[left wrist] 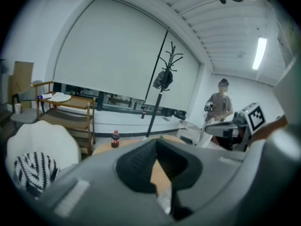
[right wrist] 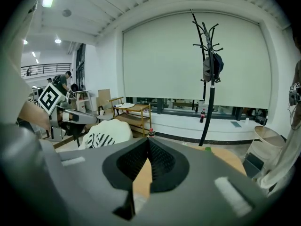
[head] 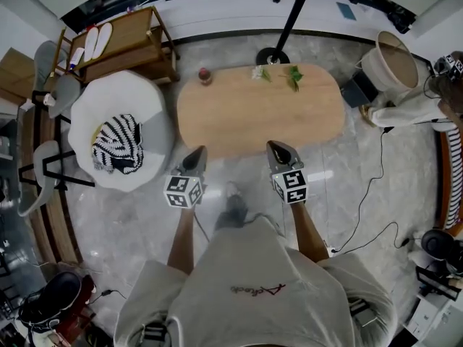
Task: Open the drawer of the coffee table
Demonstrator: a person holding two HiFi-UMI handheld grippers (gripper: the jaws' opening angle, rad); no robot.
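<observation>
A long oval wooden coffee table (head: 217, 114) stands in front of me; its drawer is not visible from above. My left gripper (head: 195, 155) hovers at the table's near edge, left of centre, jaws shut and empty. To its right, my right gripper (head: 278, 150) hangs over the same edge, also shut with nothing held. The left gripper view shows the tabletop (left wrist: 159, 175) through the closed tips (left wrist: 156, 142). The right gripper view shows the wood (right wrist: 141, 182) below its closed tips (right wrist: 148, 142).
A small cola bottle (head: 205, 75) and green sprigs (head: 293, 76) sit on the table's far side. A white armchair (head: 148, 114) with a striped cloth (head: 118, 144) stands left. A coat-stand base (head: 272, 55) is behind the table; a wooden shelf cart (head: 123, 42) is far left. Cables cross the floor at right.
</observation>
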